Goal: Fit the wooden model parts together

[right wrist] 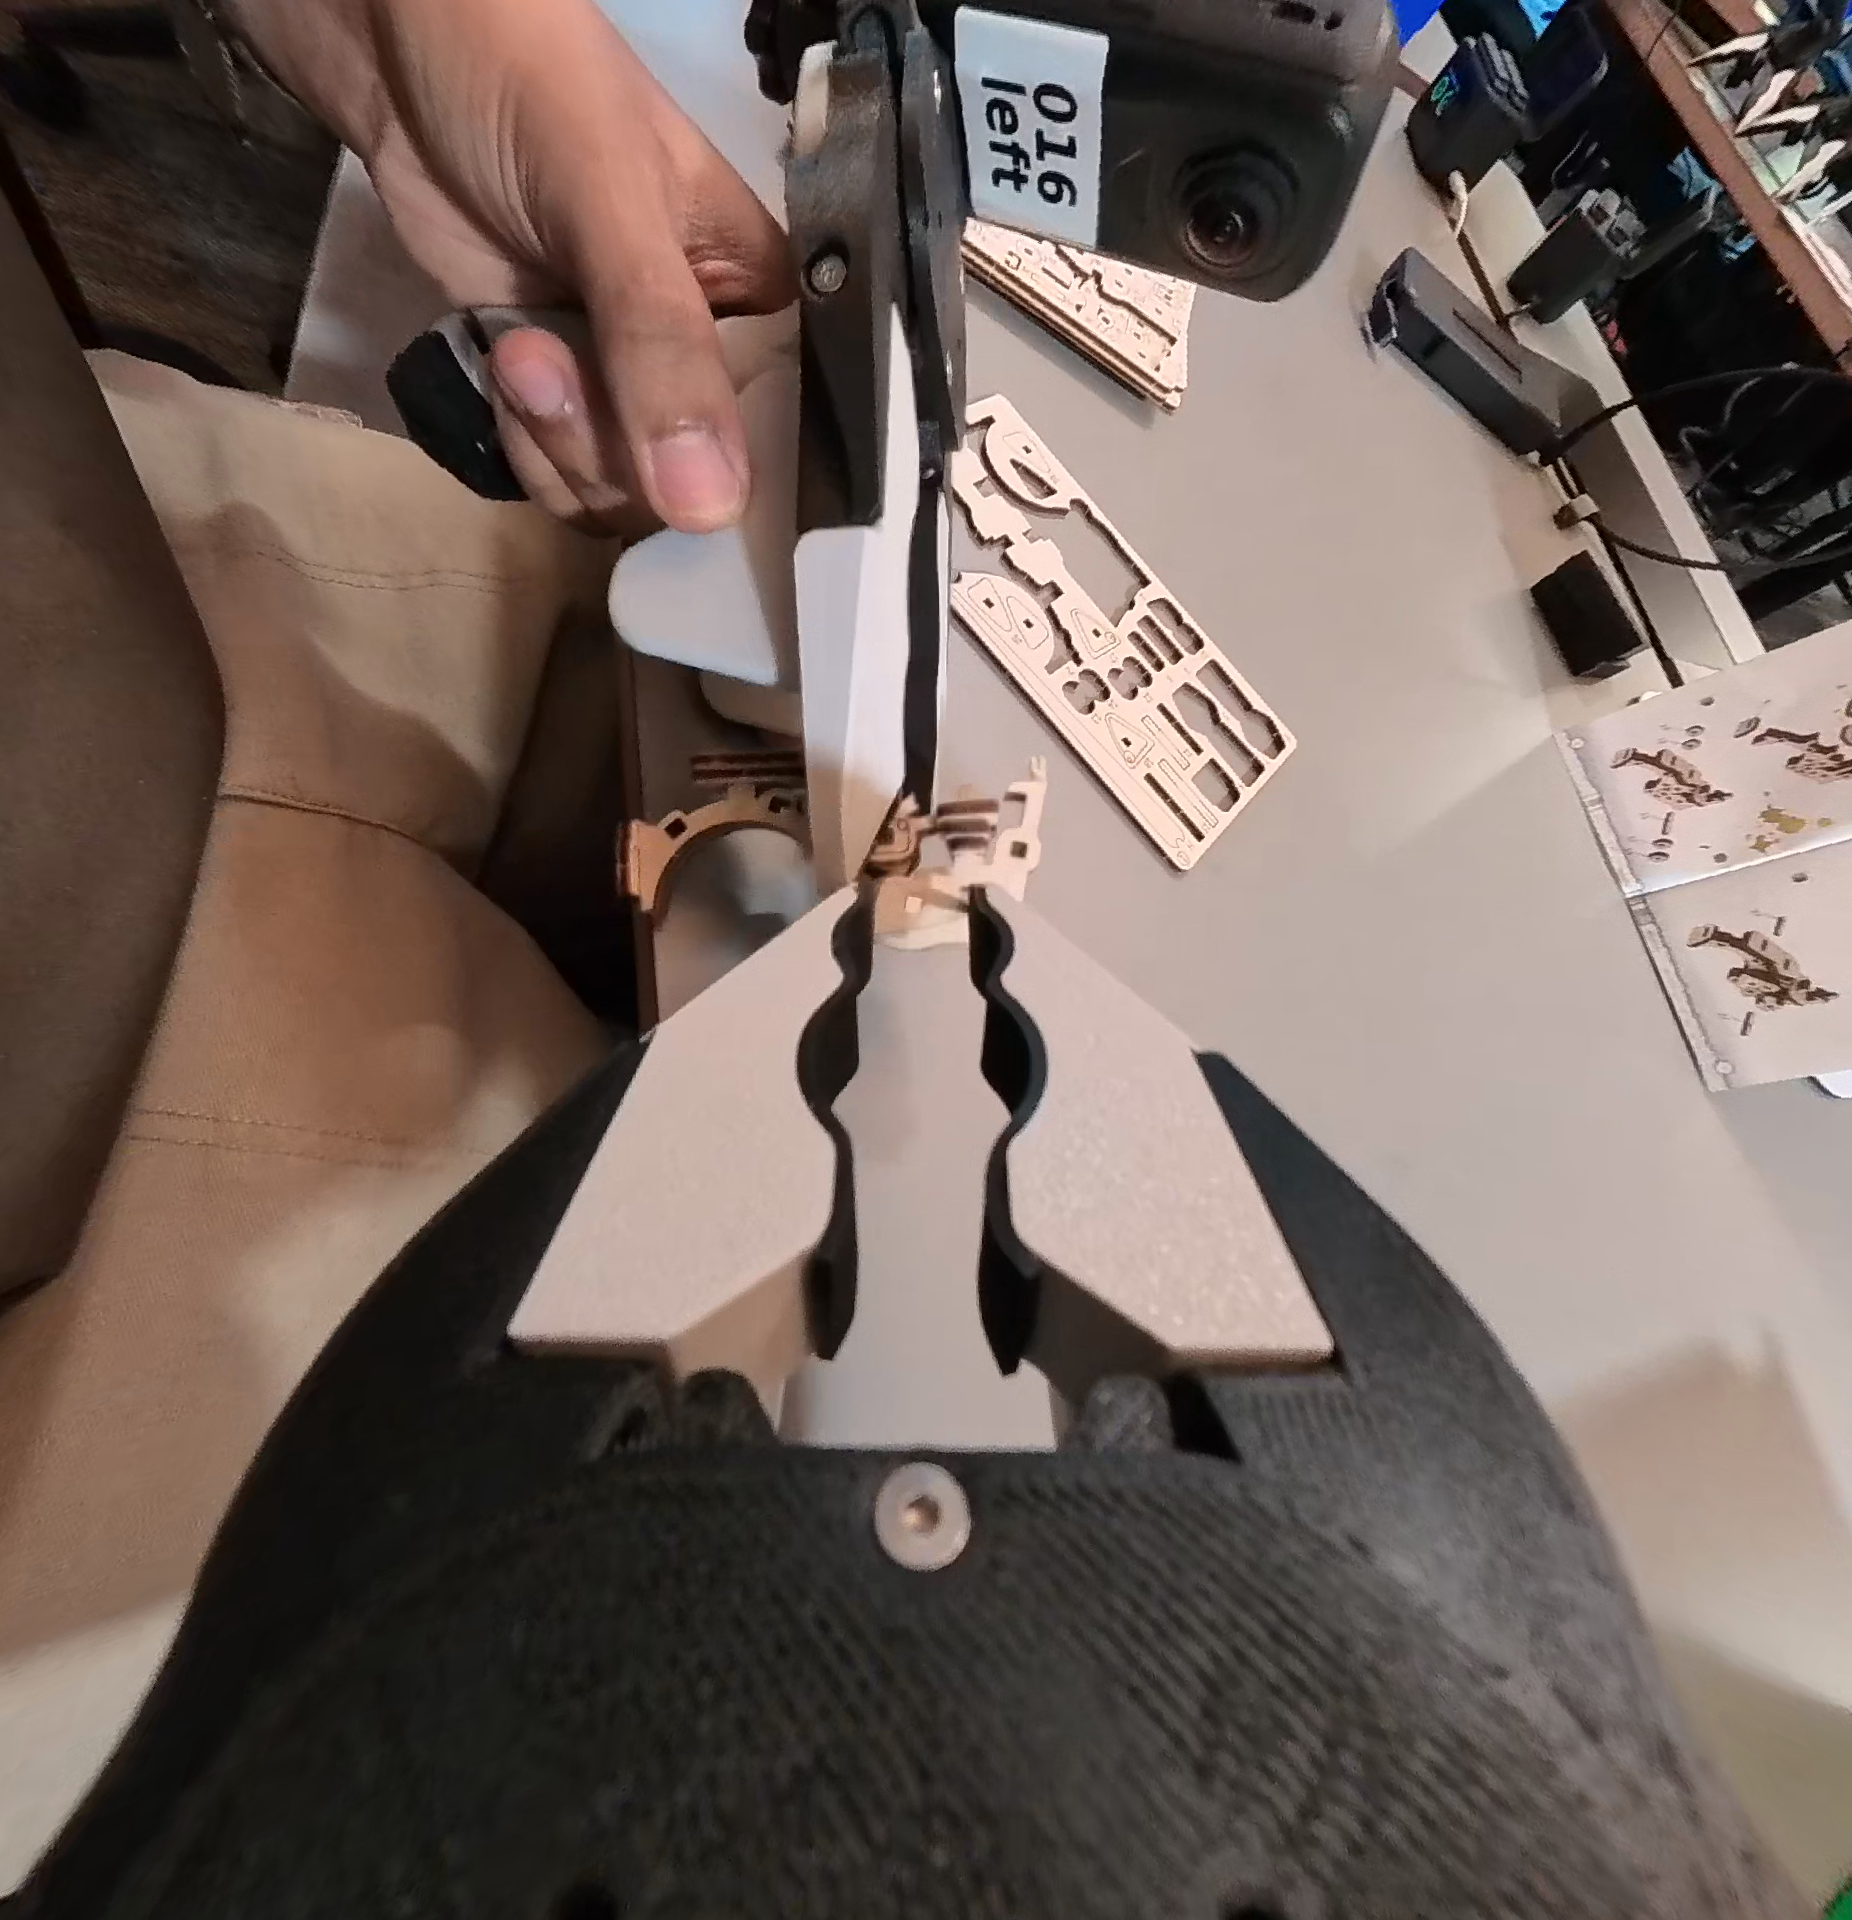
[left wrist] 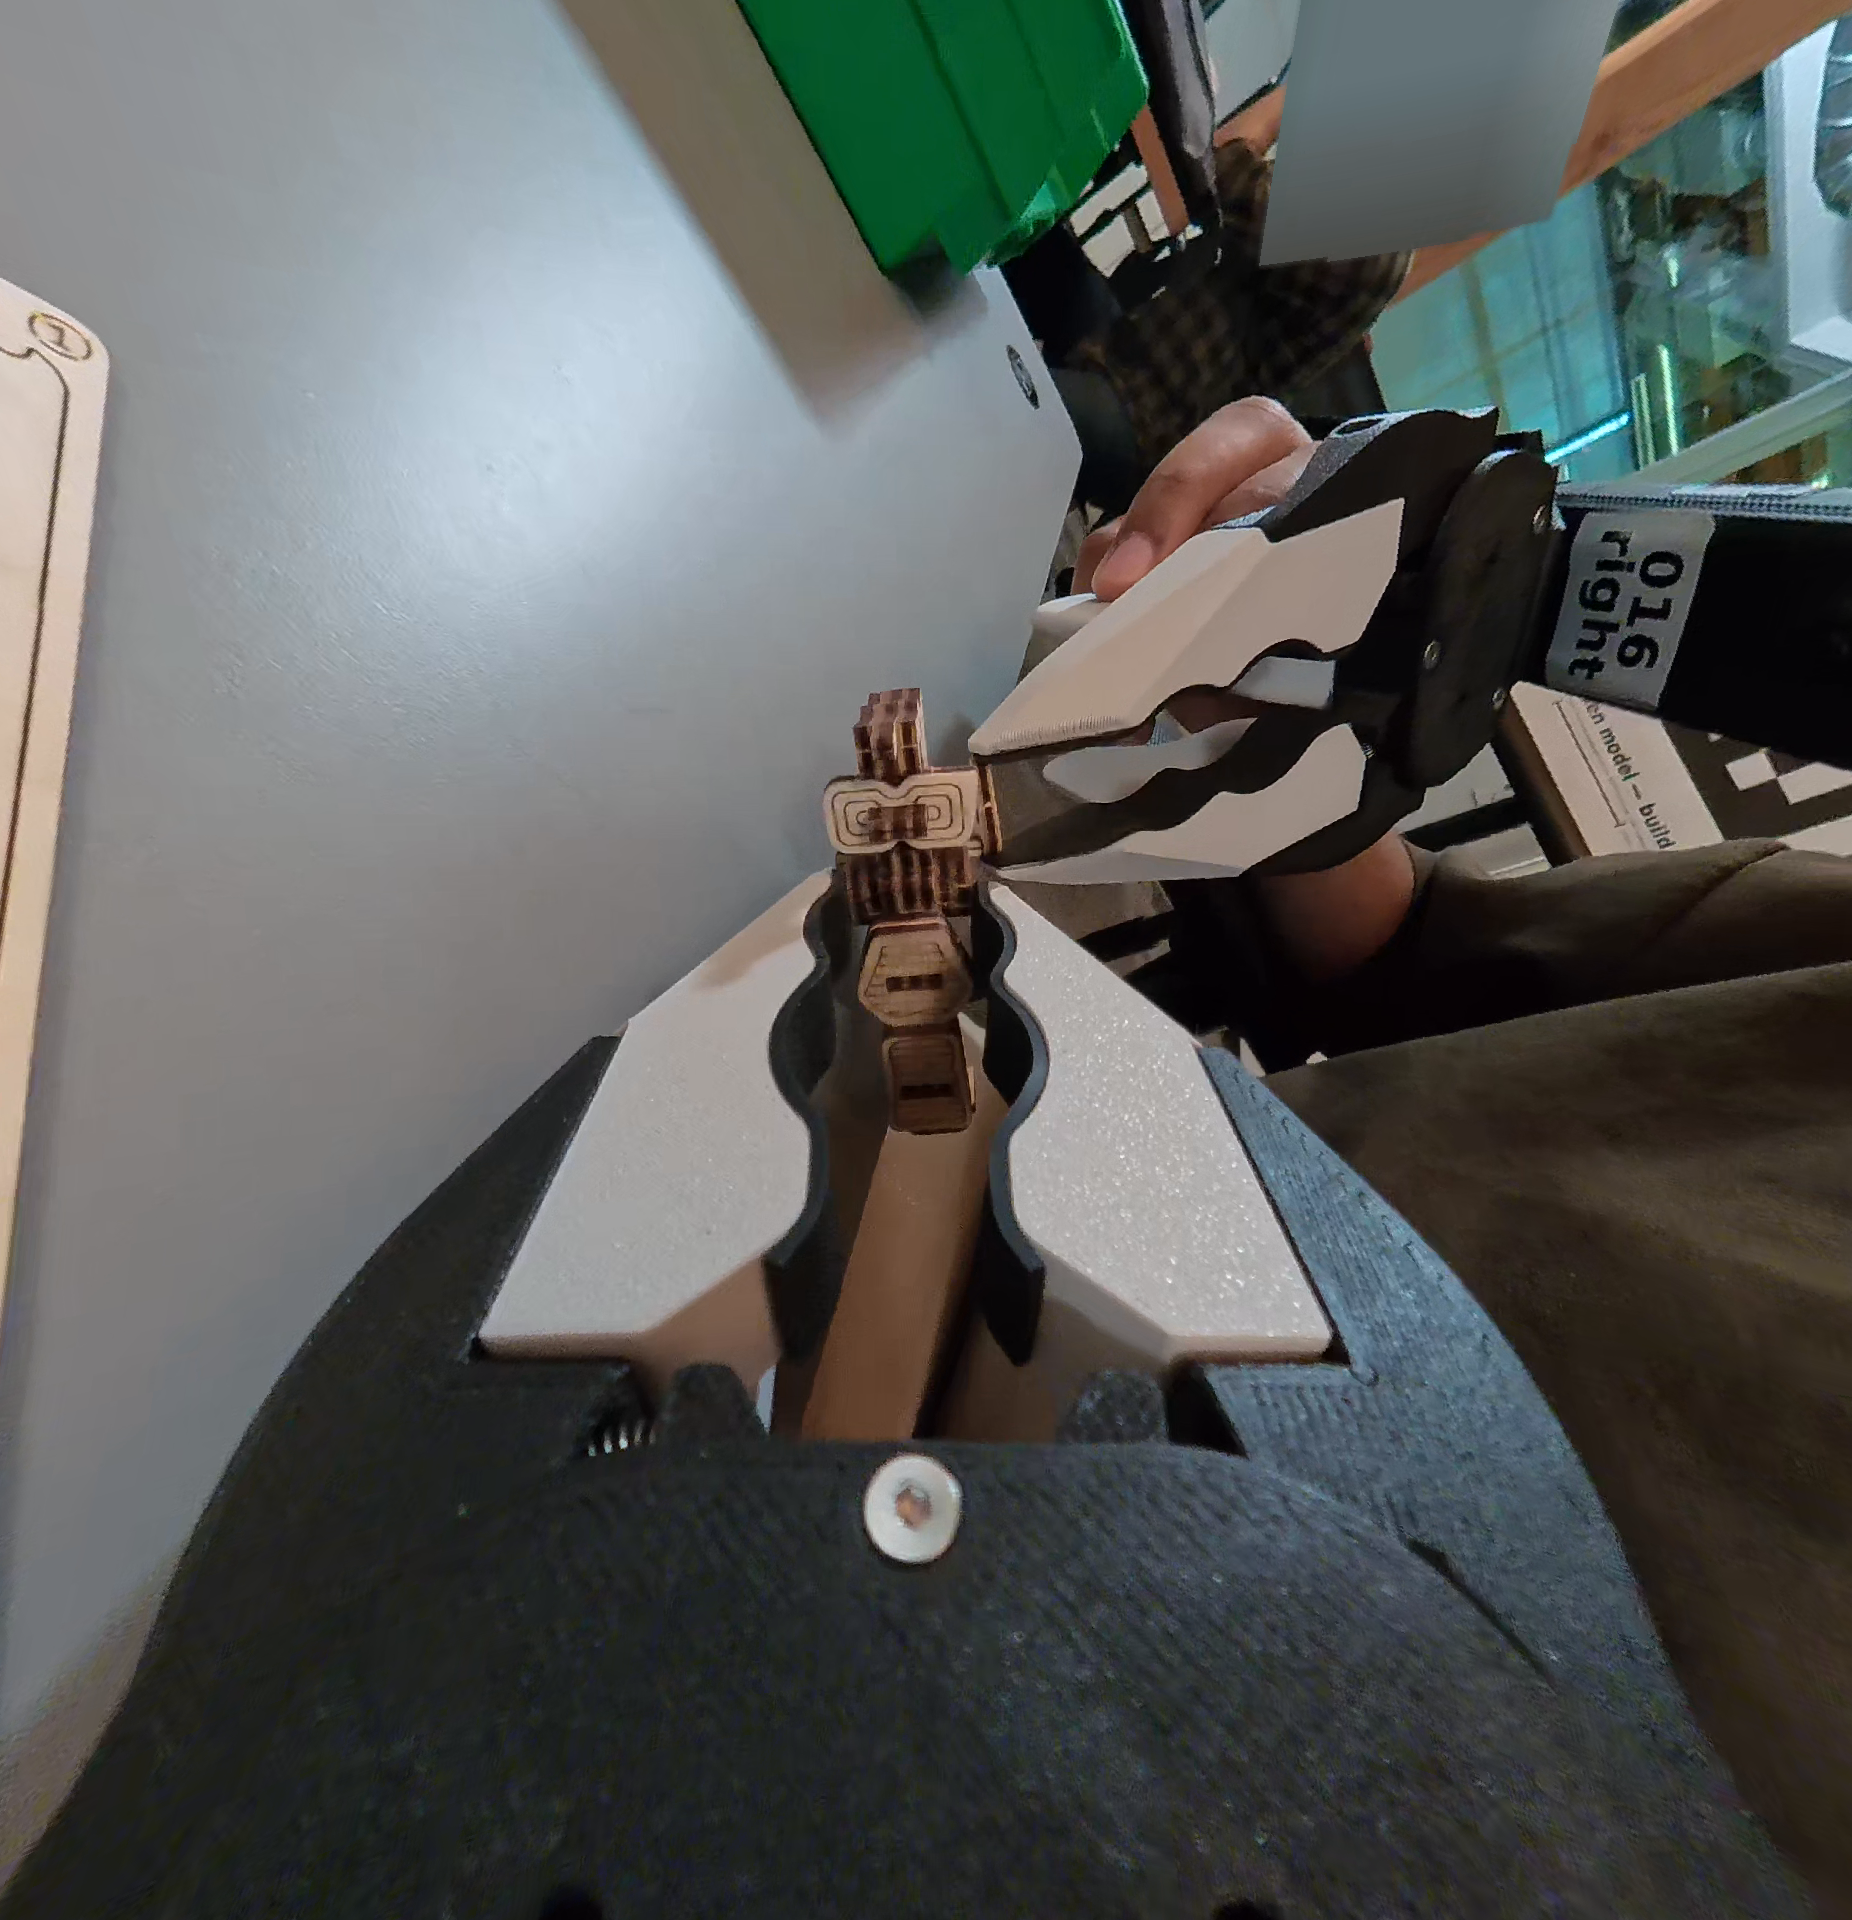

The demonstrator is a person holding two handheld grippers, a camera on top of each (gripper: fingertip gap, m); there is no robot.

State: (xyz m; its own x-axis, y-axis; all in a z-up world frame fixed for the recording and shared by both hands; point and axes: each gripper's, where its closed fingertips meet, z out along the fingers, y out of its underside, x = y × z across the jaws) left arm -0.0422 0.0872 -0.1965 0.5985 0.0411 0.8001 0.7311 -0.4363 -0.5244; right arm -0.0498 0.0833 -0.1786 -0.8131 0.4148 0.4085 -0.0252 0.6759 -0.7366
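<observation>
Left claw: clamped on the stacked wooden model assembly, lifted clear of the grey desk, seemingly so its side faces the other tool.
Right claw: nipping the small engraved wooden plate at one end, its fingertips closed on it, pressing it crosswise against the assembly.
Likely reason: one tool braces, the other pushes the slot home.
Beyond the right claw: a punched-out part sheet and instruction pages lie on the desk.
</observation>
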